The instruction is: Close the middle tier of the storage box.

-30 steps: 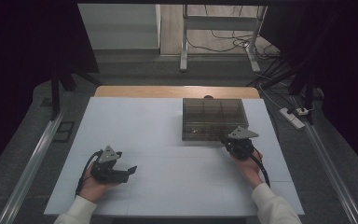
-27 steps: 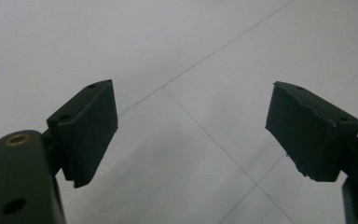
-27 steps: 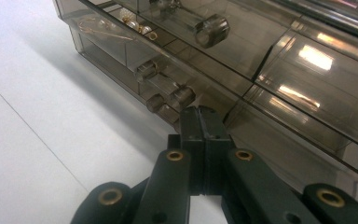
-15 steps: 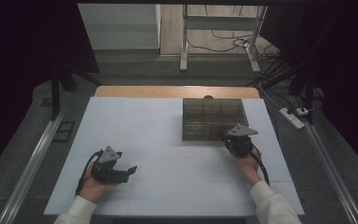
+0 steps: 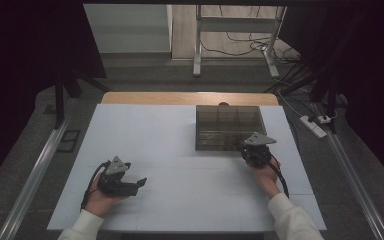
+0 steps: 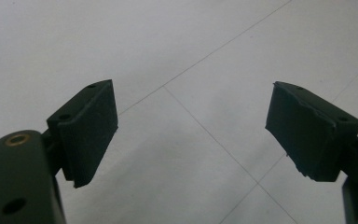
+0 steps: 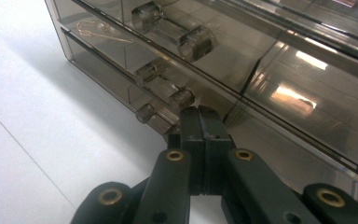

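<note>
A smoky see-through drawer box [image 5: 228, 127] stands on the white table [image 5: 155, 135], right of the middle. Its front [image 7: 284, 70] has stacked drawers with clear bar handles [image 7: 163, 86]. My right gripper [image 5: 246, 148] is at the box's near right corner. It is shut, pads pressed together with nothing seen between them, and its tips [image 7: 200, 116] sit against the lower drawer front beside the lowest handle. My left gripper [image 5: 136, 184] rests in a hand at the table's near left, well away from the box. It is open over bare table [image 6: 191, 135].
A wooden strip [image 5: 180, 98] runs along the table's far edge. Metal rails [image 5: 35, 170] flank the table on both sides. A power strip [image 5: 313, 126] and cables lie on the floor at the right, and dark curtains hang on both sides.
</note>
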`<action>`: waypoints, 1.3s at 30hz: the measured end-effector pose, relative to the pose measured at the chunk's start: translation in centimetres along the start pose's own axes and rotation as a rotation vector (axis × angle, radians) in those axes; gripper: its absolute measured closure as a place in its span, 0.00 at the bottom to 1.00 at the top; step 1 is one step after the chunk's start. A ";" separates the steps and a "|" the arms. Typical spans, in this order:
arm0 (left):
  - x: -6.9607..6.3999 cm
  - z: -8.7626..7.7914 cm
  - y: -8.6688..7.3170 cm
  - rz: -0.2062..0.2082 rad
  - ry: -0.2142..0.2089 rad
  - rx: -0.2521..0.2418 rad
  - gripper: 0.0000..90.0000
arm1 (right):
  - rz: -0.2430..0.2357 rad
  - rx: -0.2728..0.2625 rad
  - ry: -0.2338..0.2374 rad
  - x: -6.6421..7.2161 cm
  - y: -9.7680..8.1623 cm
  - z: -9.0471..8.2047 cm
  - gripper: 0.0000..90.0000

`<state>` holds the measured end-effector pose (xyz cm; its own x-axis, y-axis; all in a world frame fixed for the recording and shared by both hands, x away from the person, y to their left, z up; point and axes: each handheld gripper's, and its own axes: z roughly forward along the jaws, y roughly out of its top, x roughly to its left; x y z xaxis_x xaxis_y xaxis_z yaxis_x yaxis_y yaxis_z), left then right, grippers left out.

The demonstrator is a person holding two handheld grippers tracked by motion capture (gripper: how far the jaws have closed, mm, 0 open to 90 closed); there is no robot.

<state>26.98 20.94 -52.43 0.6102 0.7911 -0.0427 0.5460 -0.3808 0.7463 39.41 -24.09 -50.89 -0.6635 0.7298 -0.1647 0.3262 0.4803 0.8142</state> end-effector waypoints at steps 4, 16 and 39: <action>-0.1 0.0 0.0 0.003 0.001 0.000 0.18 | -0.013 0.001 0.002 0.2 0.0 -0.3 0.99; 0.1 0.0 -0.1 -0.003 0.007 0.001 0.18 | -0.022 -0.011 0.039 0.6 -0.2 -1.6 0.98; 0.2 0.2 -0.3 -0.015 0.010 0.008 0.18 | -0.053 0.002 0.138 2.3 -1.1 -4.3 0.34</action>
<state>27.04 21.14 -52.78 0.5963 0.8014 -0.0473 0.5598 -0.3728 0.7401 34.62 -25.01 -49.82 -0.7663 0.6294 -0.1290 0.2896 0.5175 0.8052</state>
